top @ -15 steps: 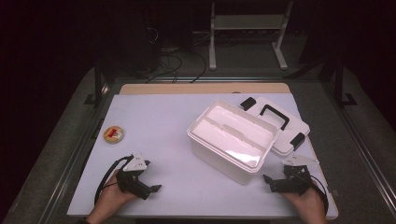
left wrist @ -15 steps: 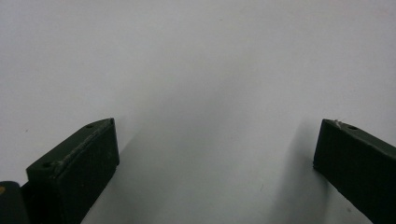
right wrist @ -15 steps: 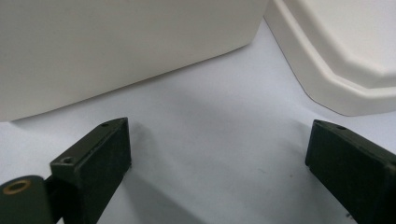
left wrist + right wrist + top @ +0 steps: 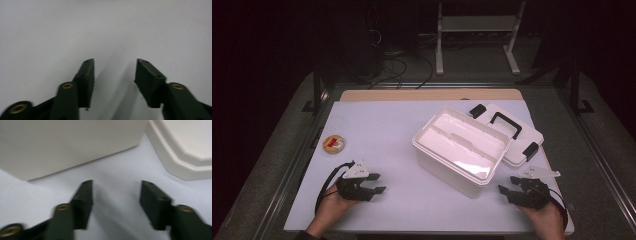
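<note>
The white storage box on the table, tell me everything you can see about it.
The white storage box looks like plastic and stands upright and open on the white table top, turned at an angle. A divider or tray ridge crosses its pale inside. Its lid, with a black handle and black latches, lies flat right behind it at its right, partly hidden by it. Neither pair of tongs touches the box.

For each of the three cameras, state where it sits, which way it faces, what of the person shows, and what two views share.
High view: above the person's side, facing forward and down on the white table; both hands, left gripper, right gripper.
Left gripper view: on that gripper, facing bare tabletop; open jaws.
Right gripper view: on that gripper, facing the open white plastic box and its white lid; open jaws.
Shared: high and right gripper views show box and lid.
</note>
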A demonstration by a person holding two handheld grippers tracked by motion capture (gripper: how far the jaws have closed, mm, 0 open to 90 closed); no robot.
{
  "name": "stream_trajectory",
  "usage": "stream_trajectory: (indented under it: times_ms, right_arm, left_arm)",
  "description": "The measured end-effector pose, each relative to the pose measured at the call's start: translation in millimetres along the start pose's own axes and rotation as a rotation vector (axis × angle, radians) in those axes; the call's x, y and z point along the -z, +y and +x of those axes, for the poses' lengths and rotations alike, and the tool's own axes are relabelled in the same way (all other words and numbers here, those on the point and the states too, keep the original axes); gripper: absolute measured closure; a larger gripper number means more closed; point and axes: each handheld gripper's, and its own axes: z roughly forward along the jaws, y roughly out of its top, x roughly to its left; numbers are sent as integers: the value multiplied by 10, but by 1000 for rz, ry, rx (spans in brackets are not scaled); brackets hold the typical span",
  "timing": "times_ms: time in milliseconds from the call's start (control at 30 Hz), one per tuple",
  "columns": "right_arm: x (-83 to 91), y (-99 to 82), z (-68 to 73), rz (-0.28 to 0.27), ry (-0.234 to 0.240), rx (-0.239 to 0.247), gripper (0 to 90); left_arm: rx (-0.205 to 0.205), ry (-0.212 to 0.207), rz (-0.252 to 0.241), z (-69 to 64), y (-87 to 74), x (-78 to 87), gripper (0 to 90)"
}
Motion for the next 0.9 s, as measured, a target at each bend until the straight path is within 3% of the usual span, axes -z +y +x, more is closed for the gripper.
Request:
stream_trajectory:
  times_ms: [100, 233, 300, 467, 667, 900]
  right_arm:
    - [15, 24, 9, 4, 32, 9, 631]
    - [16, 103, 58, -1, 30, 56, 852]
    - [15, 124, 71, -3, 25, 71, 895]
    - [6, 225, 83, -10, 40, 85, 898]
    - [47, 321, 70, -27, 15, 91, 899]
    - [108, 422, 43, -49, 22, 94, 898]
  left_arm:
    - [-4, 4, 0, 23, 75, 8, 664]
    - [0, -20, -14, 82, 212, 33, 842]
    - [1, -26, -19, 93, 245, 31, 897]
    - [-5, -47, -21, 184, 439, 11, 898]
    - [-2, -67, -39, 310, 629, -46, 898]
    - [-41, -79, -41, 423, 856, -162, 898]
